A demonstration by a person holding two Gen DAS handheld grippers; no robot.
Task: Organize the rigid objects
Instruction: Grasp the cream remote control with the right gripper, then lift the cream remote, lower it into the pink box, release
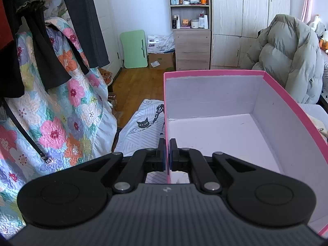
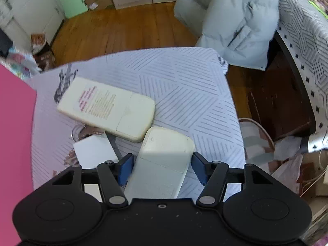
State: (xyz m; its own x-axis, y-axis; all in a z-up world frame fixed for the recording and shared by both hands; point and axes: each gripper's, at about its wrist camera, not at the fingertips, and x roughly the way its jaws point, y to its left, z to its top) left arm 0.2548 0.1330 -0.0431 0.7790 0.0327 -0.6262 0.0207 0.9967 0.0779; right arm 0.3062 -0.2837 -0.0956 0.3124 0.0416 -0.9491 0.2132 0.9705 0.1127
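Observation:
A pink box [image 1: 287, 94] with a white, empty inside fills the right of the left wrist view. My left gripper [image 1: 167, 153] is shut on the box's near left wall, one finger outside and one inside. In the right wrist view two cream remote controls lie face down on a striped cloth [image 2: 184, 86]. My right gripper [image 2: 162, 168] is open, with its blue pads on either side of the nearer remote [image 2: 164, 160] and small gaps on both sides. The other remote [image 2: 106, 108] lies farther left. The box's pink side [image 2: 14, 127] shows at the left edge.
A small white card [image 2: 94, 151] and a key ring [image 2: 80, 132] lie beside the remotes. A pale puffer jacket [image 2: 231, 20] hangs at the back right. A floral quilt [image 1: 57, 112] hangs on the left. A wooden shelf unit [image 1: 189, 24] stands by the far wall.

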